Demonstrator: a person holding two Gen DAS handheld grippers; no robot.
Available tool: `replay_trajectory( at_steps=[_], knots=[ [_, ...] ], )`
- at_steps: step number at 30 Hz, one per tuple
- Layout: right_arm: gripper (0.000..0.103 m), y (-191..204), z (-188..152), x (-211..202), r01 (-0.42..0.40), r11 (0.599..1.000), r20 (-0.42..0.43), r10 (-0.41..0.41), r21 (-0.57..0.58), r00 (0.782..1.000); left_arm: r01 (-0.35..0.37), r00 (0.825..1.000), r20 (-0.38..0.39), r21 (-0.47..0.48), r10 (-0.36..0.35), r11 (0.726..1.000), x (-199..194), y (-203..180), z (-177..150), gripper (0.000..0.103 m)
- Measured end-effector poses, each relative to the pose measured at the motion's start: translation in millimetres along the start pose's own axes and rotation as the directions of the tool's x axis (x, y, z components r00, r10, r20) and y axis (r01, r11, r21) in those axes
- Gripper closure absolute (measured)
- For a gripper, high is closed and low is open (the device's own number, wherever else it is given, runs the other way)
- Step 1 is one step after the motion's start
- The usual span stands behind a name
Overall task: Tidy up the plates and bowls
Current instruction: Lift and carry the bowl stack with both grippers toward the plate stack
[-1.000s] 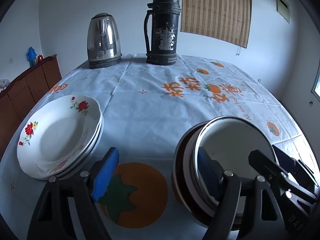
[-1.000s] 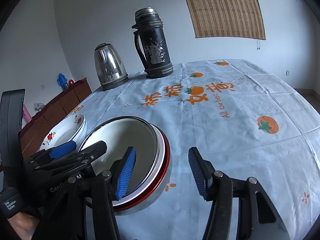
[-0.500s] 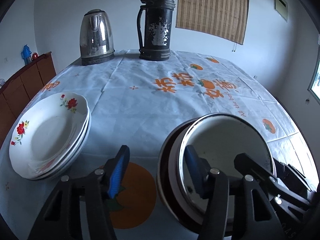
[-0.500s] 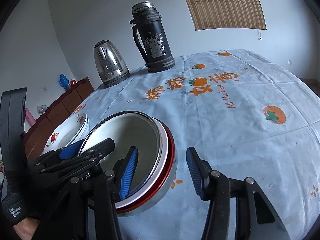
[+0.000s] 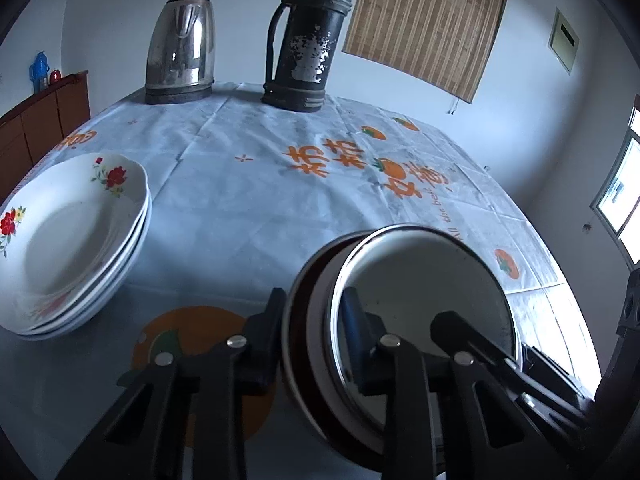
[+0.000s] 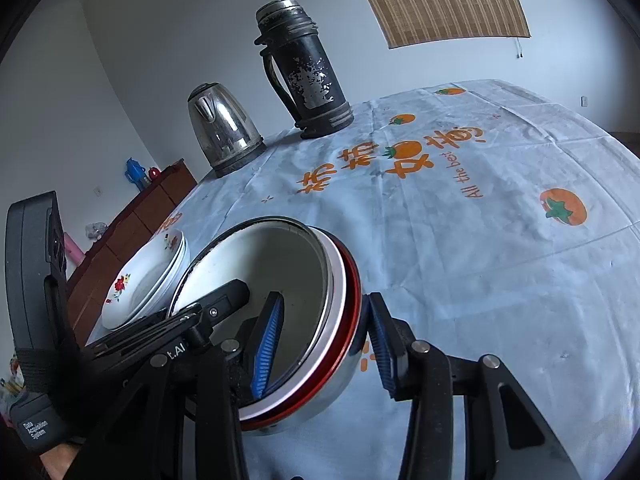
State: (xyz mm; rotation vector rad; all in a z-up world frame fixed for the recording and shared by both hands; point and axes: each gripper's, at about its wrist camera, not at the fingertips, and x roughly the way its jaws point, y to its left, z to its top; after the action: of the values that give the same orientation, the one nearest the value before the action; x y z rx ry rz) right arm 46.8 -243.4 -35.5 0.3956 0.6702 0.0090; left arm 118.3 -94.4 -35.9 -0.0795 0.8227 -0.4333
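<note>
A stack of nested bowls (image 5: 420, 280), metal inside white inside red-rimmed, sits near the table's front edge. My left gripper (image 5: 314, 304) straddles its left wall. The jaws are closing: one finger lies against the outside and the blue pad against the inside. My right gripper (image 6: 324, 312) straddles the right wall of the same bowls (image 6: 280, 264), jaws closing. Its outer pad is close to the red rim. A gap remains between its inner pad and the wall. To the left stands a stack of white flowered plates (image 5: 72, 240), also in the right wrist view (image 6: 148, 280).
A steel kettle (image 5: 180, 48) and a worn black thermos (image 5: 308, 40) stand at the far edge of the table, which has a pale blue cloth (image 5: 248, 200) with orange prints. A brown sideboard (image 5: 40, 116) lines the left wall. A window is at the right.
The left jaws have narrowed from wide apart to both sides of the bowls' left wall. The right jaws have narrowed a little around the right wall. The bowls and plates stay put.
</note>
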Motion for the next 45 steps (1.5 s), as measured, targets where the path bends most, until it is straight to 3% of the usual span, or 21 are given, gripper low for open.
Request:
replay_trajectory(
  at_steps=[12,19,31,45],
  knots=[
    [0.06,1.7,-1.0,0.9,0.013,1.0,0.011,-0.013,-0.004,1.0,-0.006,1.0,0.016,-0.008,0.006,1.0,-3.9,0.4,-2.0,0.076],
    [0.065,1.0,-3.5,-3.7,0.021,1.0,0.017,-0.021,0.003,1.0,-0.032,0.998,0.048,0.045,0.03,0.998,-10.9,-8.4,-4.9,0.076],
    [0.069,2.7,-11.0,-15.3,0.044,0.999,0.027,-0.045,0.021,0.999,0.021,0.999,0.04,0.016,-0.021,1.0,-20.6,-2.2,-9.4,0.078],
    [0.072,21.4,-30.9,-28.6,0.019,0.999,0.025,-0.02,0.049,0.999,-0.025,0.996,0.085,0.03,0.023,0.999,-52.0,9.4,-25.4,0.078]
  ],
)
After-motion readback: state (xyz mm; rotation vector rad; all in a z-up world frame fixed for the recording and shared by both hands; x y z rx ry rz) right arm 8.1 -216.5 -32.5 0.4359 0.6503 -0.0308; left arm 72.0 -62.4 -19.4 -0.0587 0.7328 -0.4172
